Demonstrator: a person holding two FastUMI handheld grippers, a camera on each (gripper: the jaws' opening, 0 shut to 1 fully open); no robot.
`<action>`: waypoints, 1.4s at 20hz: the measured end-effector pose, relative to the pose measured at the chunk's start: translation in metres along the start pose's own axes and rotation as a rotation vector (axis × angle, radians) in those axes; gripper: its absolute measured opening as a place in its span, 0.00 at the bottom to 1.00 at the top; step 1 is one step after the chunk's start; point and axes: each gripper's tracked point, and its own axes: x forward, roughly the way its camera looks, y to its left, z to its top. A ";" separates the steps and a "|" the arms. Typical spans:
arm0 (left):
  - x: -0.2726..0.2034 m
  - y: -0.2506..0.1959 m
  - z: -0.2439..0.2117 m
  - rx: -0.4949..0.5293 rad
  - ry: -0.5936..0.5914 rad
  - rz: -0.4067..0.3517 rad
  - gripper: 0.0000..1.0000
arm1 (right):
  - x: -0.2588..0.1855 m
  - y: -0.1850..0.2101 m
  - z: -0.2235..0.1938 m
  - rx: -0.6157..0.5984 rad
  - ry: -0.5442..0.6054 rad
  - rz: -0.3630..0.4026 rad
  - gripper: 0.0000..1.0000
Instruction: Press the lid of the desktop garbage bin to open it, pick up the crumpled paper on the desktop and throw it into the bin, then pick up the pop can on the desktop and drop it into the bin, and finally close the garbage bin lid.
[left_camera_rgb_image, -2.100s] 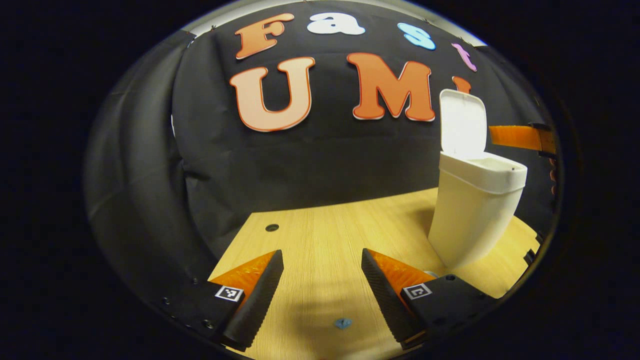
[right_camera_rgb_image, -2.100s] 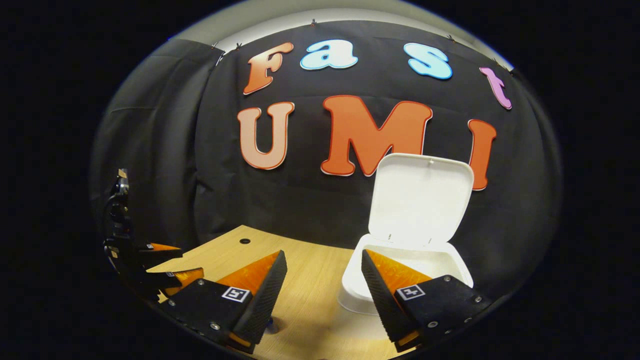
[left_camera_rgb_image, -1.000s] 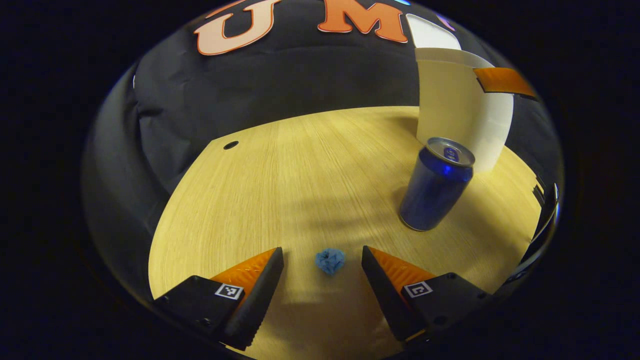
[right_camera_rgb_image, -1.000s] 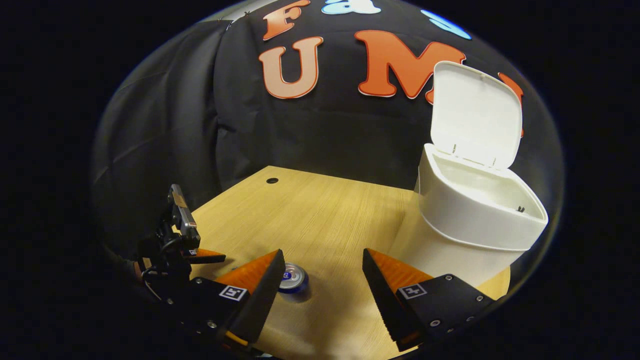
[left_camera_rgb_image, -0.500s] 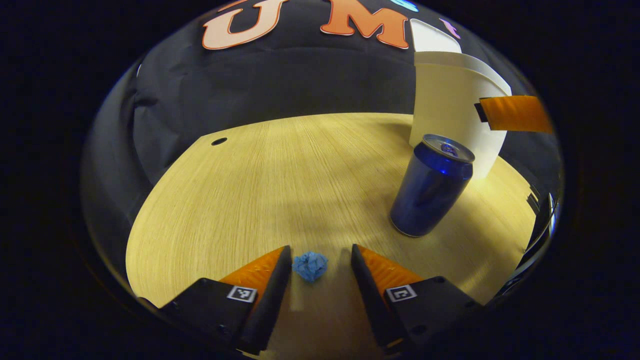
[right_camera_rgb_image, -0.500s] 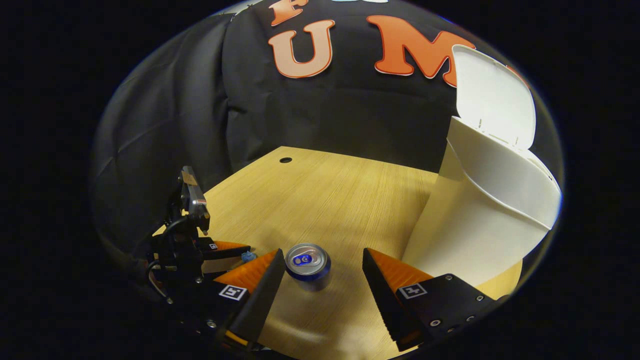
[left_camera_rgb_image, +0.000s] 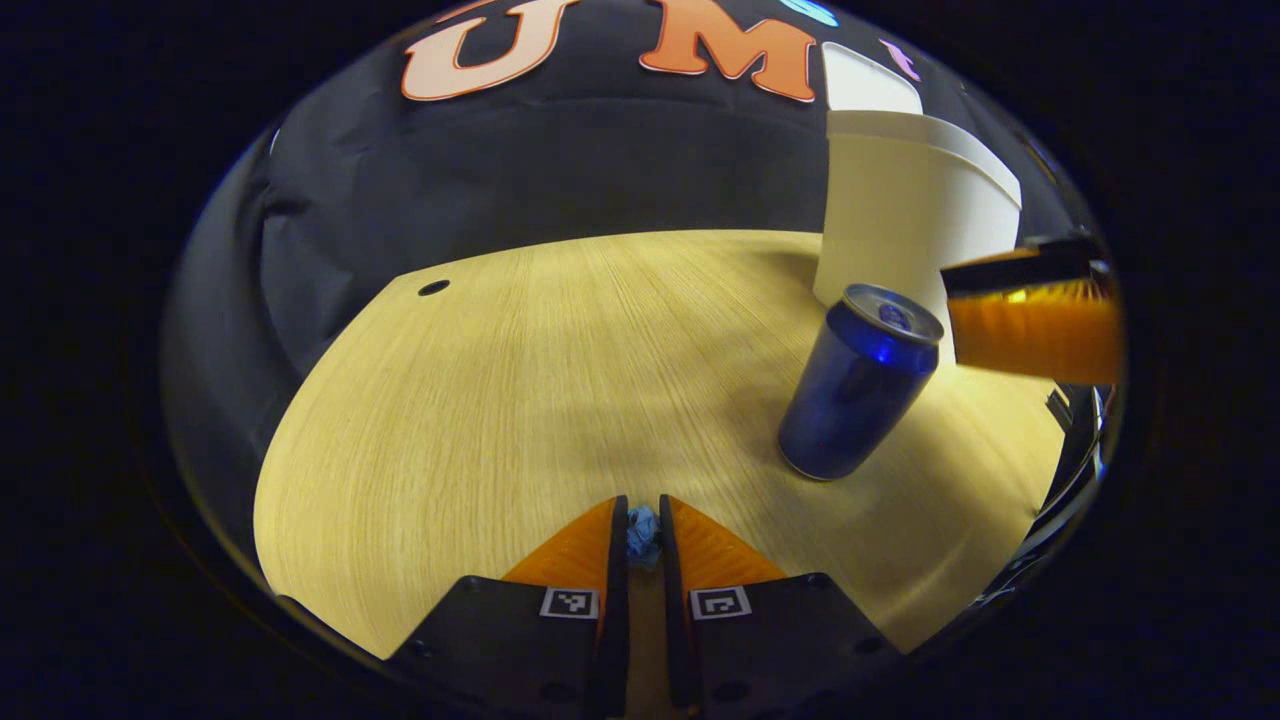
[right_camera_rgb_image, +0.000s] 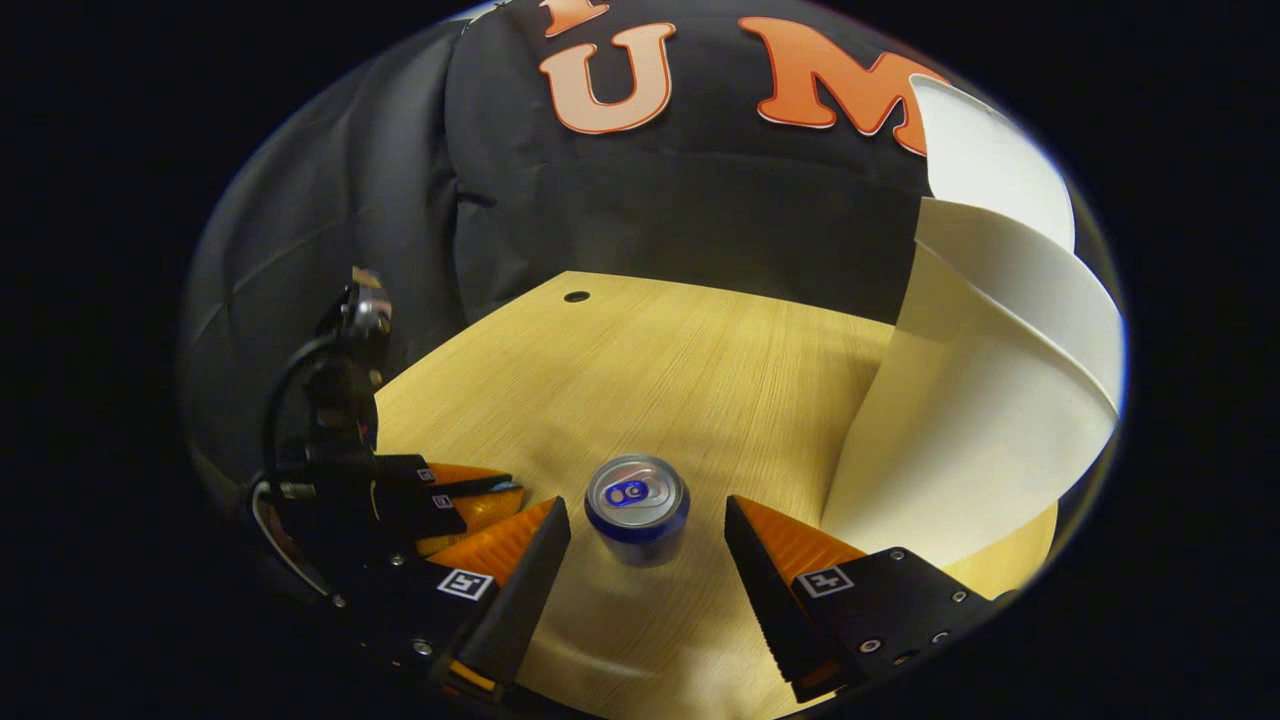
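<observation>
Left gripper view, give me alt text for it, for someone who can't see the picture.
The left gripper is shut on a small blue crumpled paper on a wooden desktop. To the right a blue pop can stands upright before the white bin, with a finger of the right gripper beside the can.

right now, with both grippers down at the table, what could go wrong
The left gripper pinches only a sliver of the crumpled paper at the very tips of its jaws, so the wad may slip free on the lift. The right gripper is open astride the upright pop can; an off-centre close could tip it. The bin stands close beside the can, leaving little swing room.
</observation>
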 end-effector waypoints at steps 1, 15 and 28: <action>-0.001 0.008 0.031 -0.001 -0.010 0.003 0.19 | 0.001 0.001 -0.003 -0.002 0.006 0.001 0.94; -0.207 0.057 0.359 0.046 -0.171 0.010 0.19 | 0.062 0.011 -0.031 -0.029 0.025 -0.019 0.94; -0.247 0.053 0.377 0.104 -0.258 -0.017 0.19 | 0.046 0.005 -0.004 0.019 -0.039 -0.084 0.78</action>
